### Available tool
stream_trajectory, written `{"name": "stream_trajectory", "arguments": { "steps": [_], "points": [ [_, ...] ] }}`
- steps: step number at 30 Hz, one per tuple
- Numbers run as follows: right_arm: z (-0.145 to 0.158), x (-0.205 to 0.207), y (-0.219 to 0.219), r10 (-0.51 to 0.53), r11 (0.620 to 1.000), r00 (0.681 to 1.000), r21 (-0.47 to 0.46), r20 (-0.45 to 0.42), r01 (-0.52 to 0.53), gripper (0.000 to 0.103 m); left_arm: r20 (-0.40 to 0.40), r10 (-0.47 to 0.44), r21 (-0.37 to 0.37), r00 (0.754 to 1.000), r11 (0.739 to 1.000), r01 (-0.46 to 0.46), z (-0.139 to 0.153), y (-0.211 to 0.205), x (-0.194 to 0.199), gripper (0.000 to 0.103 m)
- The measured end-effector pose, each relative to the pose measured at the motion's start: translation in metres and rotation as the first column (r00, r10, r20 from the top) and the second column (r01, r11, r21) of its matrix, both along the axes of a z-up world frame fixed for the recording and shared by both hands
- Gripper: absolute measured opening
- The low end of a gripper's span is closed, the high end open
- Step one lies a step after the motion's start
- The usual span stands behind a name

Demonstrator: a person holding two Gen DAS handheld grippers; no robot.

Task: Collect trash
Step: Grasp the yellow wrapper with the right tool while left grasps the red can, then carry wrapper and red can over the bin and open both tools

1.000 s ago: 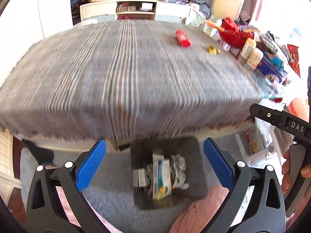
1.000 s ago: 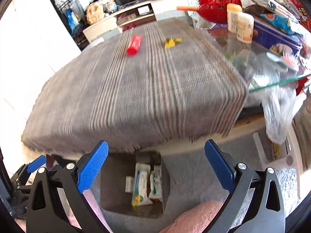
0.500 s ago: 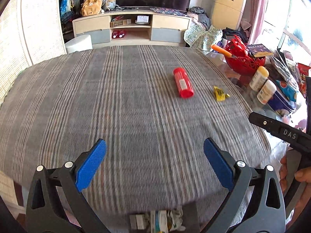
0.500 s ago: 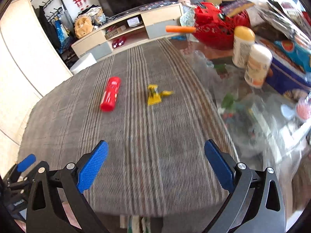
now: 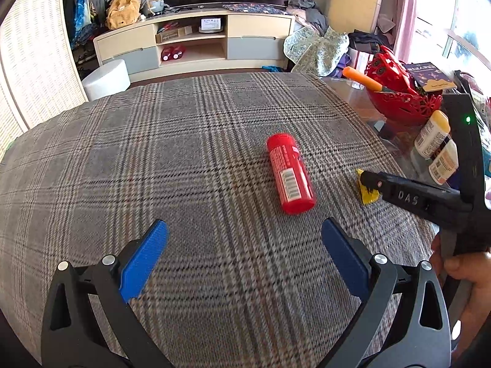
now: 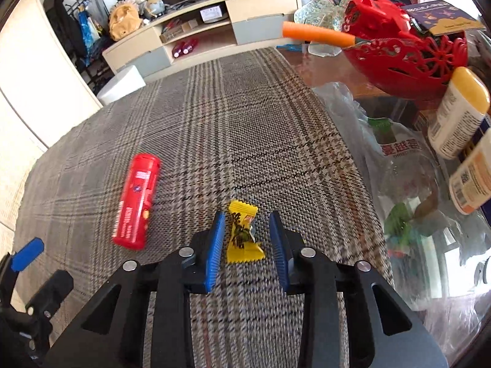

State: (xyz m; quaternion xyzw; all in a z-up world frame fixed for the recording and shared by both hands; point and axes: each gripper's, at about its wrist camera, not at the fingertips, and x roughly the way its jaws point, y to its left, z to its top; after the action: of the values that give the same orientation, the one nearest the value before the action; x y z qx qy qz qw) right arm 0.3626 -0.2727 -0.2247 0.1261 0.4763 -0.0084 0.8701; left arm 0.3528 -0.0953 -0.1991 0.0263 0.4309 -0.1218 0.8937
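A yellow candy wrapper (image 6: 242, 233) lies flat on the checked tablecloth (image 6: 233, 141). My right gripper (image 6: 246, 214) is down over it and its jaws are closing, one blue pad on each side of the wrapper, with a small gap still showing at both. In the left wrist view the right gripper's black finger (image 5: 369, 182) covers part of the wrapper (image 5: 367, 197). A red tube (image 5: 290, 173) (image 6: 136, 202) lies on its side left of the wrapper. My left gripper (image 5: 242, 224) hovers open and empty, nearer than the tube.
Right of the cloth, the glass tabletop holds a red basket (image 6: 408, 58) with an orange handle sticking out, two yellow-capped bottles (image 6: 460, 116) and a clear plastic bag (image 6: 399, 159). A white stool (image 5: 106, 78) and a TV cabinet (image 5: 196, 43) stand beyond the table.
Both grippers moved from above the floor bin forward over the table. The right jaws went from wide apart to narrow around the yellow wrapper. The left jaws stayed wide.
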Motion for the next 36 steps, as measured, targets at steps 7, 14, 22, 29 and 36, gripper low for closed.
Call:
{"name": "stream_trajectory", "arguments": {
  "steps": [7, 14, 22, 29, 36],
  "points": [
    [-0.004, 0.001, -0.005, 0.020, 0.999, 1.000, -0.030, 0.014, -0.020, 0.017, -0.008, -0.011, -0.005, 1.000, 1.000, 0.011, -0.009, -0.021, 0.028, 0.095],
    [-0.002, -0.005, -0.022, 0.023, 0.999, 0.999, 0.035, 0.037, -0.024, 0.016, -0.050, -0.024, -0.017, 0.998, 1.000, 0.024, -0.029, -0.041, 0.058, 0.067],
    [0.001, -0.015, -0.014, 0.056, 0.998, 0.996, 0.032, 0.068, -0.058, 0.016, -0.069, -0.022, -0.004, 0.997, 1.000, 0.022, -0.043, -0.050, 0.069, 0.043],
    [0.006, -0.033, -0.011, 0.058, 0.996, 0.996, 0.059, 0.067, -0.062, 0.016, -0.046, -0.025, 0.020, 0.999, 0.999, 0.026, -0.029, -0.041, 0.047, 0.031],
    [0.031, -0.084, 0.007, 0.071, 0.996, 0.994, 0.050, 0.089, -0.075, 0.016, -0.010, -0.019, 0.037, 1.000, 0.999, 0.020, 0.003, -0.019, -0.019, 0.031]
  ]
}}
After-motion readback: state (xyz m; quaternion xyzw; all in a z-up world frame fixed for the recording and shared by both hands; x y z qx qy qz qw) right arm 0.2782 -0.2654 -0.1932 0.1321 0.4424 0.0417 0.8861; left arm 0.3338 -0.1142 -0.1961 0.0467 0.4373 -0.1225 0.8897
